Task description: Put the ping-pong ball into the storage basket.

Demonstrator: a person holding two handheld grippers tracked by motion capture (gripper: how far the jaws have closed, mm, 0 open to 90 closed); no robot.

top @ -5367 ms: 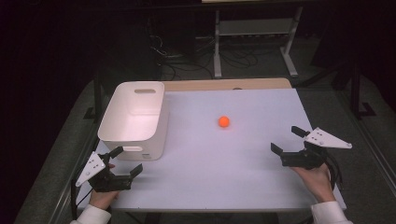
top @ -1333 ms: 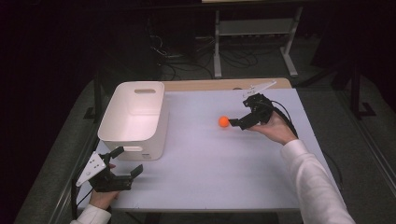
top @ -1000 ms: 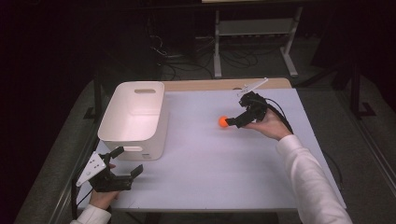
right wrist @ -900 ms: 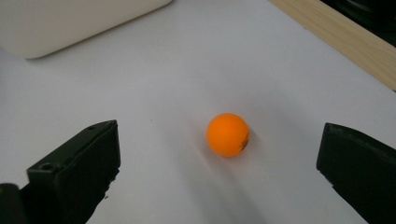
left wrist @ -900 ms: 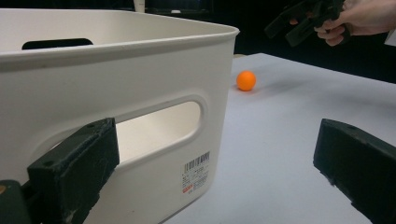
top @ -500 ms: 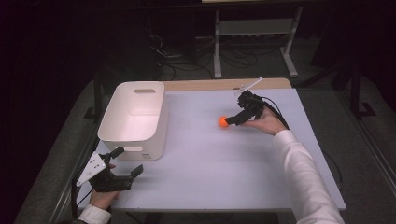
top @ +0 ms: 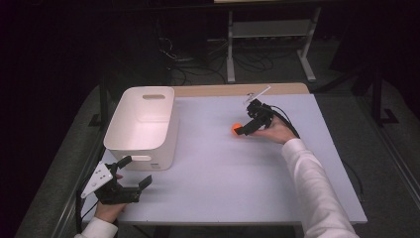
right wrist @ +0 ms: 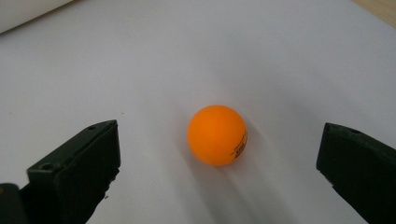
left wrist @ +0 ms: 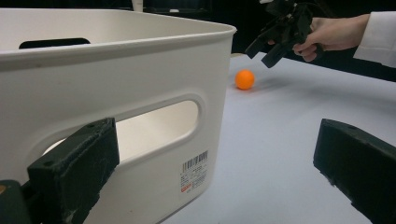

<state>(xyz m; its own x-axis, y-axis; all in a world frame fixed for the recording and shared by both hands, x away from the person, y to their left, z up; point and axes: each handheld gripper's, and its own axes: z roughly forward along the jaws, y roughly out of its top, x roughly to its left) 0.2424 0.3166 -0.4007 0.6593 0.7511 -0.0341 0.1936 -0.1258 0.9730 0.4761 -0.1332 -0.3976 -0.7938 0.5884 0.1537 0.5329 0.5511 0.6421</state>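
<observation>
Right gripper view crops both claw [right wrist: 219, 182] jaws around the ball [right wrist: 217, 135].

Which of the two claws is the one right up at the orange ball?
The right claw, open around the orange ball; the left claw sits by the white bin.

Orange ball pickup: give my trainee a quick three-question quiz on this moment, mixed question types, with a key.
1. True or false: the right gripper is shut on the orange ball.
2. Multiple choice: where does the orange ball rest? A) inside the white bin B) on the white table C) in the left gripper
3. Fill in the missing word: in the left gripper view, the left gripper's jaws stand ____ beside the white bin's handle slot.

Key
1. False: its jaws stand wide apart on either side of the ball, not touching it.
2. B
3. open
</observation>
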